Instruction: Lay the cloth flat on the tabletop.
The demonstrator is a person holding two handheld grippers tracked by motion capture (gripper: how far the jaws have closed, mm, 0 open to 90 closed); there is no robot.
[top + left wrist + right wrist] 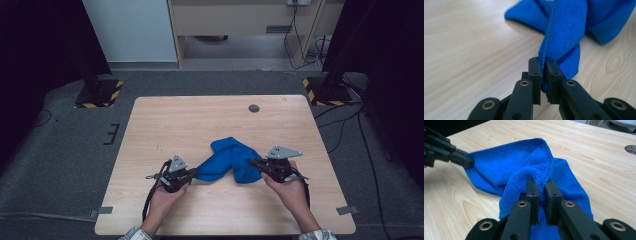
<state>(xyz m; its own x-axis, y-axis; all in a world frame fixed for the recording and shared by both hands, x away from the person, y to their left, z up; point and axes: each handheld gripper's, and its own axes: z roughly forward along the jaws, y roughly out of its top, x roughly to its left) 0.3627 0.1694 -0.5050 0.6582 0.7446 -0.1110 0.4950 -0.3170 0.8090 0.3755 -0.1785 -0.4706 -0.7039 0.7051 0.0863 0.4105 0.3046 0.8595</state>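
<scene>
Blue cloth [227, 159], bright and fuzzy like microfibre, bunched on the near half of the wooden table [200, 120], slightly right of centre. Folded and rumpled into a loose arch: a rounded hump at the far side, two limbs running down toward the person, one to each gripper. Stitched hem visible along the edge in the left gripper view [564, 30], running straight down into the jaws. Soft looped texture clear in the right gripper view [524, 170], with a raised ridge of fabric gathered up between the jaws.

Left gripper [192, 173] clamped on the cloth's left end, jaws nearly together with only the hem's thickness between them [543, 72]. Cloth lifting off the wood there, stretched up and away from the tips.

Right gripper [254, 162] likewise pinching the cloth at its right side, jaws close with a fold squeezed between [542, 186]. Left gripper's dark tip also seen far off in that view, biting the opposite corner [467, 161].

Left hand [167, 196] and right hand [287, 185] coming in from the near edge, sleeves just showing.

Round grey grommet [254, 108] in the table near the far right. Grey carpet [65, 150] all around, yellow-and-black striped stand bases [100, 95] at the far corners
</scene>
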